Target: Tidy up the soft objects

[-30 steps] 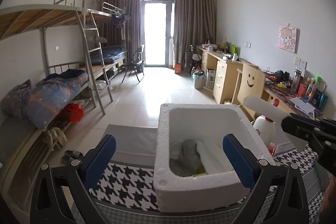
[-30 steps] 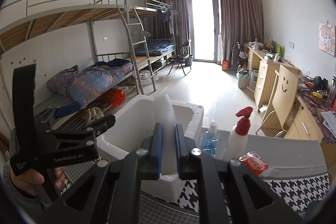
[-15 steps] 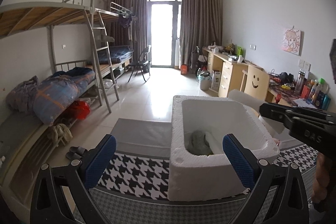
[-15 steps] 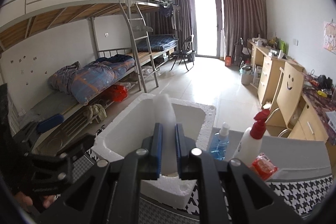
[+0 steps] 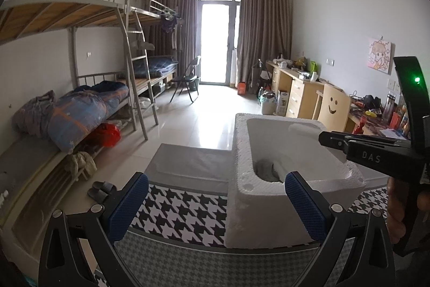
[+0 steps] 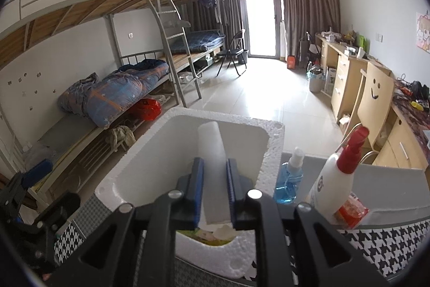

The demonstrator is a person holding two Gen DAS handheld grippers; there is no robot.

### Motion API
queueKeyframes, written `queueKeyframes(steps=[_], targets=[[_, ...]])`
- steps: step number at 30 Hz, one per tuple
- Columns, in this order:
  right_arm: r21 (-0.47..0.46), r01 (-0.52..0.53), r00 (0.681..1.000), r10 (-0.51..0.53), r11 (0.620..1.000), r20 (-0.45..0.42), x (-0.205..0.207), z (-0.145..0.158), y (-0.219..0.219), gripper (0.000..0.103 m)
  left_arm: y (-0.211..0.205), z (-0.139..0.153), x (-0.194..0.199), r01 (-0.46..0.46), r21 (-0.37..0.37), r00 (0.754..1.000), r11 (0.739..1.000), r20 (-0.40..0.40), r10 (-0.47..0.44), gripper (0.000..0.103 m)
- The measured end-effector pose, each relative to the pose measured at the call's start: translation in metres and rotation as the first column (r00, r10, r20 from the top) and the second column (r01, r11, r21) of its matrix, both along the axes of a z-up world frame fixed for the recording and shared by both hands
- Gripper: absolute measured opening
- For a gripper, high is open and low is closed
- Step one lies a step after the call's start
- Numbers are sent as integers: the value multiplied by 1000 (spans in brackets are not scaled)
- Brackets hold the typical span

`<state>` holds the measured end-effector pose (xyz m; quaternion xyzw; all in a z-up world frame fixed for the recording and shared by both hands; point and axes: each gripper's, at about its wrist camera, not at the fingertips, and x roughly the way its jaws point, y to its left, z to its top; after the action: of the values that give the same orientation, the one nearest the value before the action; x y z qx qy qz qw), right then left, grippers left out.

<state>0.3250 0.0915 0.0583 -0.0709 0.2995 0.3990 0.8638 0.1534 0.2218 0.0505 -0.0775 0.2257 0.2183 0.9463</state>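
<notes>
Left wrist view
- Left gripper [image 5: 216, 203]: we see its 2 blue pads spread wide with nothing between them, low over the houndstooth cloth [image 5: 185, 209].
- Foam box [image 5: 242, 152]: white, open-topped, standing on the cloth; its near corner sits between our pads in the picture, untouched.
- Box contents: a grey soft bundle [image 5: 264, 167] lies at the bottom, partly hidden by the near wall.
- White foam roll [image 5: 303, 129]: its far end shows above the box's right side, ahead of the right gripper's black body.
- Room to move: we see bare cloth to the left of the box.

Right wrist view
- Right gripper [image 6: 214, 184]: its jaws are opening, and the roll stands between the 2 blue pads.
- White foam roll [image 6: 211, 144]: a long cylinder, its long axis running away from us along the fingers, its far end tilted up over the box's open top.
- Foam box [image 6: 274, 141]: something yellow-green shows at the bottom, under the roll's near end.
- Right of the box: a blue spray bottle [image 6: 289, 179] just beside its wall, then a white pump bottle [image 6: 336, 174] with a red head.
</notes>
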Motion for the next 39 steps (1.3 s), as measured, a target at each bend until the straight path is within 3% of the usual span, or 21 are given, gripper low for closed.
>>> queueKeyframes(steps=[2,4,7,14,27,39], targets=[[-15,6,1000,-6,1000,-2,0,-3,3,27,1,-1,-1,-4,-5,1000,1000,0,4,102],[-23,7,1000,-7,1000,-14,1,-4,4,45,2,-2,-3,-8,-2,1000,1000,-1,8,102],[5,15,1000,-15,1000,-25,0,-3,-4,63,3,-2,-3,-9,-4,1000,1000,-4,9,102],[25,5,1000,-6,1000,25,-15,8,-15,67,3,-2,-7,-4,0,1000,1000,-3,4,102],[92,58,992,-67,994,104,-50,29,-56,97,-21,9,-23,26,22,1000,999,15,-27,102],[134,63,988,-81,989,135,-86,32,-91,97,-48,14,-47,67,38,996,997,49,-69,102]])
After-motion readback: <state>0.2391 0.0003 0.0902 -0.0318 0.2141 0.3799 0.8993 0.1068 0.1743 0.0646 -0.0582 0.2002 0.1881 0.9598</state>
